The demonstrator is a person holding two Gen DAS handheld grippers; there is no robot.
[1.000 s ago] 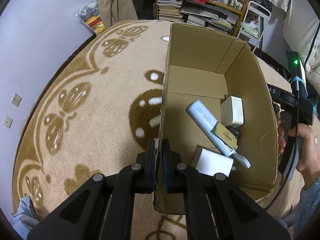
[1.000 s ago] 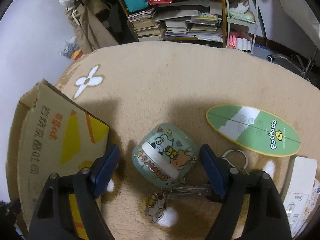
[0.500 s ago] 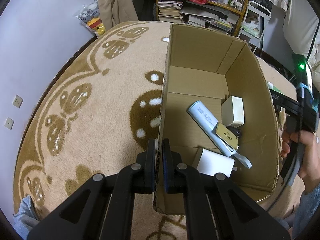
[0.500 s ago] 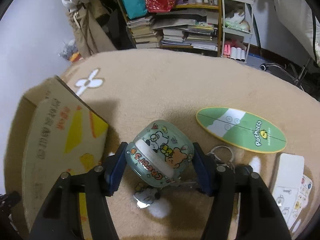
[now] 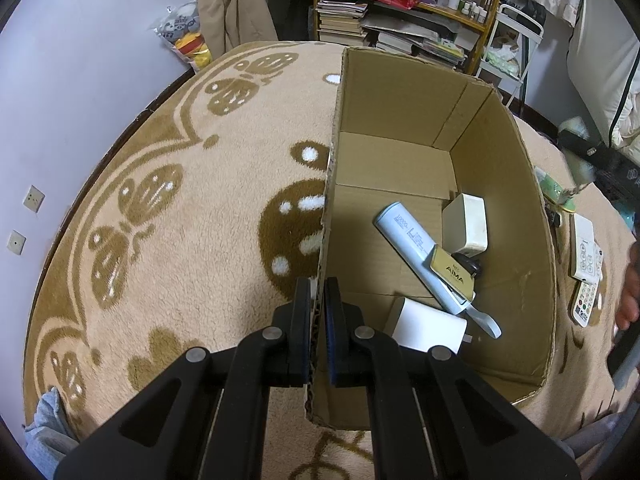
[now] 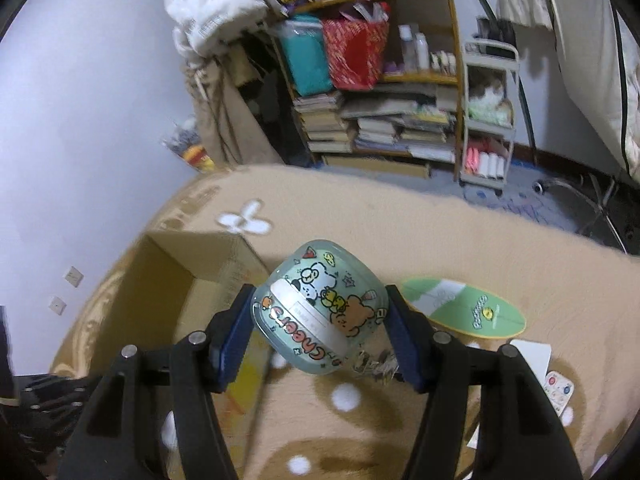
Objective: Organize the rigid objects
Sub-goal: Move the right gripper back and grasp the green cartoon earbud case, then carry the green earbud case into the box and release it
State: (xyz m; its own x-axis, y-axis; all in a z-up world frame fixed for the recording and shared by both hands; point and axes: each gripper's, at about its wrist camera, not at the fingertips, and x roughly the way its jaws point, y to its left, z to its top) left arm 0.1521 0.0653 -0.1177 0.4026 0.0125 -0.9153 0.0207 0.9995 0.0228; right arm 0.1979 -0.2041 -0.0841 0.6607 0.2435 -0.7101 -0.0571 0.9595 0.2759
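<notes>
My left gripper (image 5: pixel 318 285) is shut on the left wall of an open cardboard box (image 5: pixel 516 184) standing on a beige patterned rug. Inside the box lie a pale blue power bank (image 5: pixel 406 236), a cream charger block (image 5: pixel 466 222), a gold tag (image 5: pixel 452 272) and a white adapter (image 5: pixel 428 330). In the right wrist view my right gripper (image 6: pixel 318 296) is shut on a pale green cartoon-printed case (image 6: pixel 320 312), held in the air above the rug. A bunch of keys (image 6: pixel 376 362) dangles under it. The box (image 6: pixel 180 276) sits below and to the left of the case.
A green oval board (image 6: pixel 464 312) and white remotes (image 5: pixel 586 252) lie on the rug right of the box. A person's hand (image 5: pixel 630 300) shows at the right edge. Bookshelves (image 6: pixel 380 120), a white cart (image 6: pixel 488 120) and hanging clothes crowd the far wall.
My right gripper closed on the cartoon case and lifted it off the rug, keys hanging below. The view tipped up toward the shelves. The left gripper kept its hold on the box wall.
</notes>
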